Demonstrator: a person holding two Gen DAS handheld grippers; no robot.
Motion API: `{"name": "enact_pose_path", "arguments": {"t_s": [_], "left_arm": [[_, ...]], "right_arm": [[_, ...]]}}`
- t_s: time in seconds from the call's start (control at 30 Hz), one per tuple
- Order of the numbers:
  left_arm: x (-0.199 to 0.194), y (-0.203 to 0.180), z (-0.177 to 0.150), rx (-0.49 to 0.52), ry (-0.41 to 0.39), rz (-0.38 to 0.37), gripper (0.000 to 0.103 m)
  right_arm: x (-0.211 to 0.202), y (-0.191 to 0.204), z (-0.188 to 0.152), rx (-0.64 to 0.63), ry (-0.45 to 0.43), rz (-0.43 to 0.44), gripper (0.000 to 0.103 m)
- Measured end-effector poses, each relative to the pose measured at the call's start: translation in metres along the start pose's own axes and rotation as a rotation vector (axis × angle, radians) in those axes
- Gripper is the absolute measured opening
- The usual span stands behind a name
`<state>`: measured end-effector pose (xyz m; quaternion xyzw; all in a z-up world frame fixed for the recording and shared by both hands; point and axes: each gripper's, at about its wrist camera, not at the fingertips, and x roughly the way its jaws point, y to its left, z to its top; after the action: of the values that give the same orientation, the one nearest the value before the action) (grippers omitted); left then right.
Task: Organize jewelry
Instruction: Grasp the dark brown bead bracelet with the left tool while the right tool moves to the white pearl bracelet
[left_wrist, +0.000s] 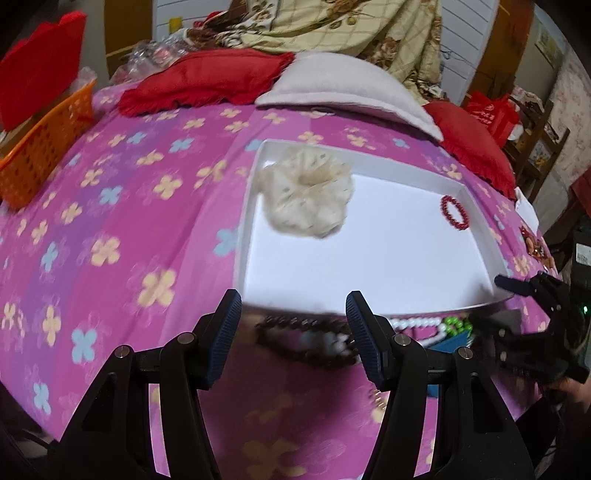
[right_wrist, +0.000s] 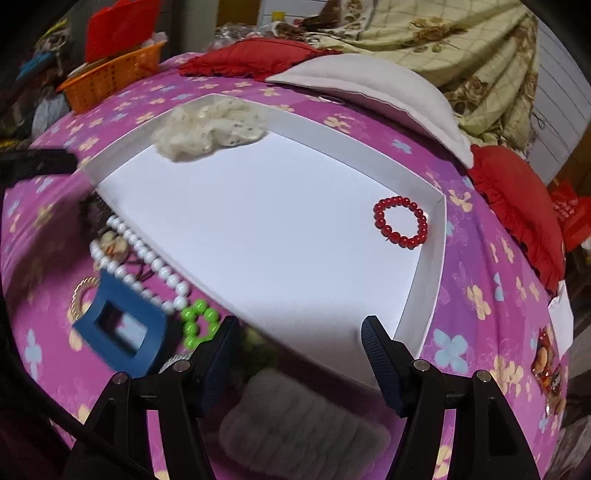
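Note:
A white tray (left_wrist: 369, 288) lies on the pink flowered bedspread (left_wrist: 129, 221); it also shows in the right wrist view (right_wrist: 428, 280). In it lie a cream lace scrunchie (left_wrist: 306, 195) (right_wrist: 210, 125) and a red bead bracelet (left_wrist: 455, 213) (right_wrist: 402, 221). In front of the tray lie a dark brown bead string (left_wrist: 306, 332), a white pearl necklace (right_wrist: 144, 254) (left_wrist: 413, 325), a green bead bracelet (right_wrist: 199, 325) (left_wrist: 456, 325), a gold ring (right_wrist: 79, 295) and a blue rectangular frame (right_wrist: 122, 328). My left gripper (left_wrist: 293, 332) is open above the brown beads. My right gripper (right_wrist: 299, 354) is open over the tray's near edge, above a grey ribbed band (right_wrist: 295, 424).
An orange basket (left_wrist: 44, 147) stands at the far left. Red cushions (left_wrist: 207, 81) and a white pillow (left_wrist: 351, 96) lie behind the tray. Small red-brown trinkets (right_wrist: 550, 369) lie at the bed's right edge. The right gripper's body (left_wrist: 535, 325) shows at the left wrist view's right side.

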<state>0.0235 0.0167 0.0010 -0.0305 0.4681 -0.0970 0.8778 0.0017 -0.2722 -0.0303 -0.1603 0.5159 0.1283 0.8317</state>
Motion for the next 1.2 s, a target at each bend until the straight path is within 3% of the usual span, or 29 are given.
{"name": "enact_pose_path", "arguments": {"t_s": [0.13, 0.53, 0.63, 0.9, 1.0, 1.2], "left_arm": [[-0.001, 0.016, -0.005, -0.039, 0.007, 0.012, 0.059], [-0.004, 0.016, -0.023, -0.042, 0.041, 0.001, 0.059], [0.002, 0.02, -0.025, -0.04, 0.059, 0.013, 0.059], [0.02, 0.026, -0.033, -0.05, 0.122, -0.042, 0.059], [0.027, 0.024, -0.033, -0.044, 0.126, -0.041, 0.059], [0.036, 0.02, -0.03, -0.025, 0.128, -0.019, 0.059]], "right_arm": [[0.009, -0.011, 0.005, 0.088, 0.006, 0.055, 0.066], [0.022, -0.011, 0.027, 0.095, 0.001, 0.037, 0.066], [0.013, -0.014, 0.025, 0.116, -0.007, 0.06, 0.066], [-0.028, -0.012, 0.007, 0.105, -0.033, 0.116, 0.065], [-0.028, -0.003, 0.003, 0.076, -0.019, 0.144, 0.053], [-0.008, 0.016, 0.013, 0.021, 0.015, 0.2, 0.047]]}}
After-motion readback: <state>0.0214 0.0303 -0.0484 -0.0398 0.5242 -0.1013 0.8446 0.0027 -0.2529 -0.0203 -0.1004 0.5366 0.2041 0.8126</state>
